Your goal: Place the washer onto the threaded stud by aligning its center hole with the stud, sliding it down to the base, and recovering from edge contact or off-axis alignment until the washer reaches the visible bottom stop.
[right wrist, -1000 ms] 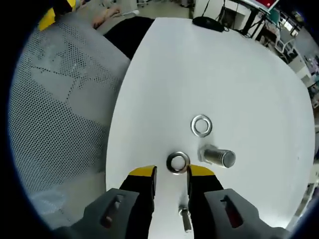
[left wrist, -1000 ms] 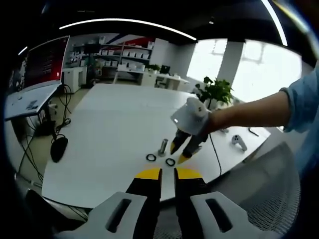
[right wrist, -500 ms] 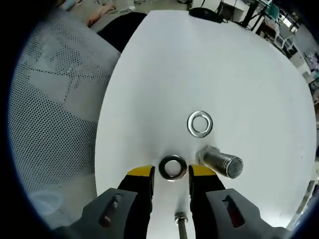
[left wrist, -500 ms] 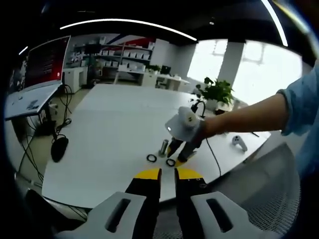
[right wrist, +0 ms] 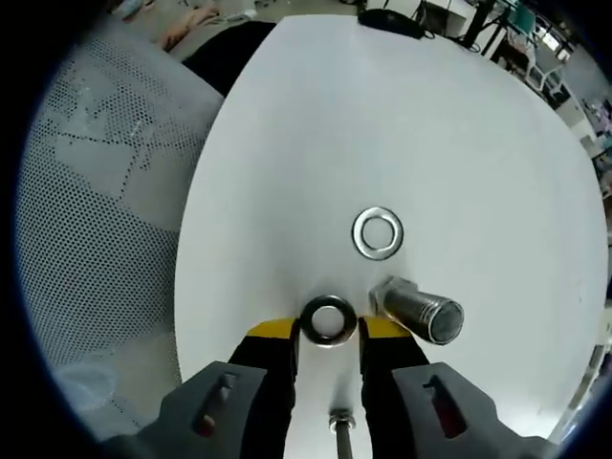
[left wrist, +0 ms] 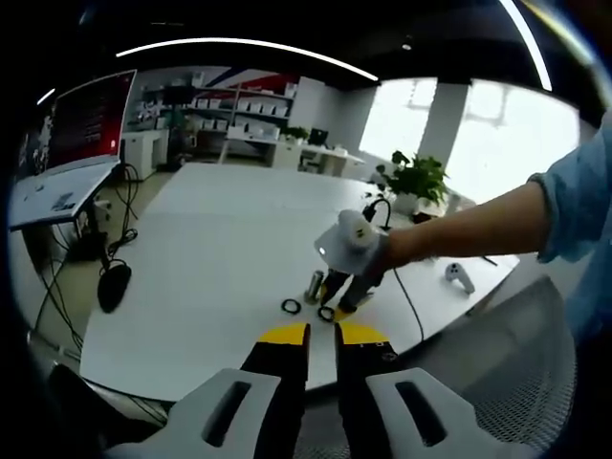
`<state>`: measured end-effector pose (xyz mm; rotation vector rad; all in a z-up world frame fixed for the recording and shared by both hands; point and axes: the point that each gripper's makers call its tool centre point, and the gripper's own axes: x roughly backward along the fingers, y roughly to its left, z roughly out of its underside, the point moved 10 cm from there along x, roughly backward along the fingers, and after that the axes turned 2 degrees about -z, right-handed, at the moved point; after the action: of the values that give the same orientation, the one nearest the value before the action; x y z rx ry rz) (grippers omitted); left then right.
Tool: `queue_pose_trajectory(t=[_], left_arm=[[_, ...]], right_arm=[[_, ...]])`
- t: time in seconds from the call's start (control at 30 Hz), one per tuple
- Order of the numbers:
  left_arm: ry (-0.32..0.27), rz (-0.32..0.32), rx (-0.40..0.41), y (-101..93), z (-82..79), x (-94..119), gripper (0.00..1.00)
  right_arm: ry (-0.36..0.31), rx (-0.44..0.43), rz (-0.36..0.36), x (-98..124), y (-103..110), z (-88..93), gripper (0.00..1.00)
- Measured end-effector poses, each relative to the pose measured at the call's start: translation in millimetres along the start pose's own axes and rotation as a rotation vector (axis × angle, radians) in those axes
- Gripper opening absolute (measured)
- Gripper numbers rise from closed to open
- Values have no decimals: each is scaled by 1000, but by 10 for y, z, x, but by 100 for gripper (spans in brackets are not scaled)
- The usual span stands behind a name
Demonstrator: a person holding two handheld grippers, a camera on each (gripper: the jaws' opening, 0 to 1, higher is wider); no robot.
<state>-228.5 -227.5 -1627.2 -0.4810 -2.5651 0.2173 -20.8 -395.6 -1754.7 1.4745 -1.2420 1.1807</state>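
A steel washer point(right wrist: 329, 320) lies flat on the white table point(right wrist: 449, 124), right between the yellow tips of my right gripper point(right wrist: 329, 330). The jaws are open and straddle it closely. Just to its right stands the threaded stud point(right wrist: 421, 312), head down on the table. A second washer point(right wrist: 378, 233) lies farther ahead. In the left gripper view, a hand holds the right gripper point(left wrist: 341, 302) low over the near washer point(left wrist: 327, 313), beside the stud point(left wrist: 314, 284) and the other washer point(left wrist: 291, 305). My left gripper point(left wrist: 322, 334) hangs back off the table edge, jaws close together and empty.
A grey mesh chair point(right wrist: 96, 191) sits beyond the table's curved edge. In the left gripper view a black mouse point(left wrist: 113, 285) lies at the left edge, a screen point(left wrist: 81, 120) stands farther left, and a plant point(left wrist: 416, 177) and a white controller point(left wrist: 459, 275) sit at the right.
My right gripper has come down and forward, so the near washer now sits between its tips rather than just ahead of them. The left gripper has held still.
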Motion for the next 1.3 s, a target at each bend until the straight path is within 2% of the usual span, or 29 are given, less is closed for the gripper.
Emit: queue_pose_trajectory(t=[0.67, 0.93, 1.3], left_arm=[[-1, 5, 0, -2, 0, 0, 8], [-2, 7, -1, -5, -2, -1, 8], [-4, 10, -2, -6, -3, 0, 8]], right_arm=[[-22, -30, -8, 33, 36, -42, 24], [-29, -70, -8, 163, 50, -47, 24], [-43, -64, 40, 450, 94, -17, 24]])
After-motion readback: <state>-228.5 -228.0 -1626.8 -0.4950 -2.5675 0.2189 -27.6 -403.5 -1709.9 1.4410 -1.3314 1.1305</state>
